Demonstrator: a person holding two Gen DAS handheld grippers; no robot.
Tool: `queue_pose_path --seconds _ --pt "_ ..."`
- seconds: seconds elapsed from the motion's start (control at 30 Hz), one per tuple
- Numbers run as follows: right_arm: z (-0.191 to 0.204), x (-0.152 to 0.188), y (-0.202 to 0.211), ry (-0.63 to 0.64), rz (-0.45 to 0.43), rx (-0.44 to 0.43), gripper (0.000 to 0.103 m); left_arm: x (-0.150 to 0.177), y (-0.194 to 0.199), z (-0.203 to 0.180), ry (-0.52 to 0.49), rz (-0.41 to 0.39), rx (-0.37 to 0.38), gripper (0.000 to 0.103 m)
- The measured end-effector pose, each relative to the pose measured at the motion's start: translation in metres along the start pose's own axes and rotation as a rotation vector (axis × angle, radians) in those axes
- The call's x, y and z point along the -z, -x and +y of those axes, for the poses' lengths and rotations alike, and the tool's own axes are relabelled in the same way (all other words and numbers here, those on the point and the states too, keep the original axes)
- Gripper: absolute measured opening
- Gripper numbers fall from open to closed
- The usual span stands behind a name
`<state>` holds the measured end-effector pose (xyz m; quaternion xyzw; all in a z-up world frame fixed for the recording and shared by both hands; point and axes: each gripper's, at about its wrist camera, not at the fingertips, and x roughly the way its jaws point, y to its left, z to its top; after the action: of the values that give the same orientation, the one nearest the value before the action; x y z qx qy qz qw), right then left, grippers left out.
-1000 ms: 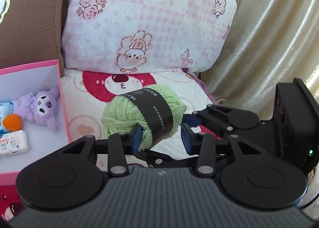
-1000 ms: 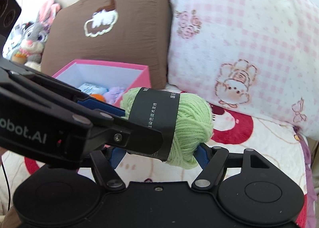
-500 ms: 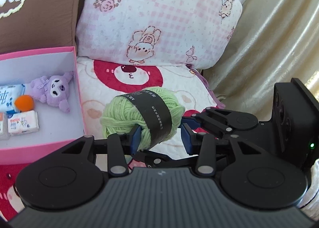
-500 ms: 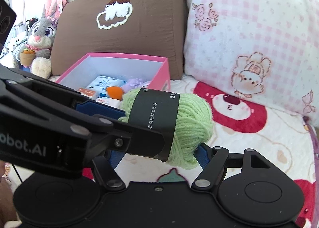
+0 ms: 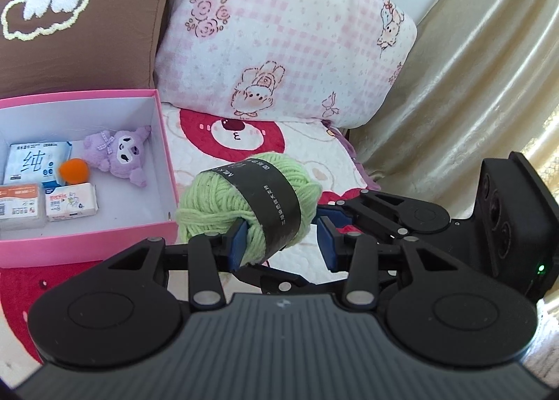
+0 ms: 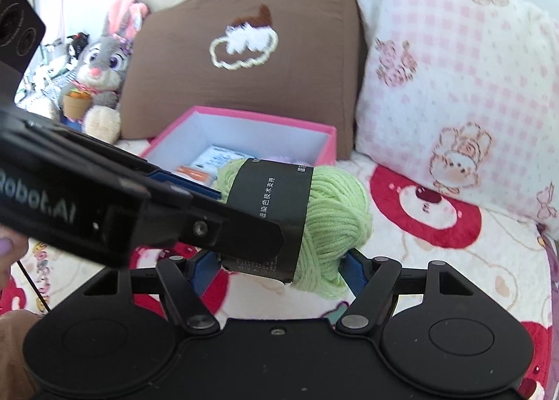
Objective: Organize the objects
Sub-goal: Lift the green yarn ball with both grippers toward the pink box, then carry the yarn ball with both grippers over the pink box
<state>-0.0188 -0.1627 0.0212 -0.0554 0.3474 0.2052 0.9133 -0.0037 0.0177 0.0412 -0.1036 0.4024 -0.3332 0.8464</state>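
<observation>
Green yarn skein lies crosswise, long axis level, banded middle up; left tool and right tool both clamp it

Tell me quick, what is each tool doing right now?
Left tool: closed on the green yarn ball, across its banded middle.
Right tool: closed on the same yarn ball, gripping it end to end.

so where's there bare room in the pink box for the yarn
The box floor is bare along the near right, between the plush and the front wall, and along the back wall. The left is crowded: tissue packs, orange ball.
</observation>
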Motion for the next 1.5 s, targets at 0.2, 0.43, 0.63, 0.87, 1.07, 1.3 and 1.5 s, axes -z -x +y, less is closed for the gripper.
queue_pose_path --seconds 0.2,0.43,0.63,0.87,1.07,1.3,1.5 --pt "0.015 -0.016 0.014 0.0 -0.048 -0.054 0.076 -0.006 0.035 -0.003 -0.034 -0.033 -0.033 0.04" --pt "0.034 -0.036 0.014 0.03 -0.062 -0.048 0.076 -0.021 0.054 0.006 -0.031 -0.037 -0.048 0.042" --pt "0.04 -0.063 0.005 0.021 -0.039 -0.064 0.076 -0.037 0.062 0.015 -0.027 -0.062 -0.087 0.042" --pt "0.039 -0.087 -0.019 -0.037 0.005 -0.122 0.076 -0.057 0.059 0.04 0.0 -0.052 -0.13 0.042" --pt "0.036 -0.096 -0.045 -0.074 0.065 -0.136 0.075 -0.07 0.039 0.072 0.083 -0.015 -0.148 0.042" --pt "0.042 -0.095 -0.085 -0.034 0.124 -0.113 0.074 -0.074 0.007 0.116 0.177 0.034 -0.169 0.042" --pt "0.039 -0.09 -0.119 -0.049 0.183 -0.111 0.073 -0.068 -0.018 0.149 0.257 0.055 -0.163 0.042"
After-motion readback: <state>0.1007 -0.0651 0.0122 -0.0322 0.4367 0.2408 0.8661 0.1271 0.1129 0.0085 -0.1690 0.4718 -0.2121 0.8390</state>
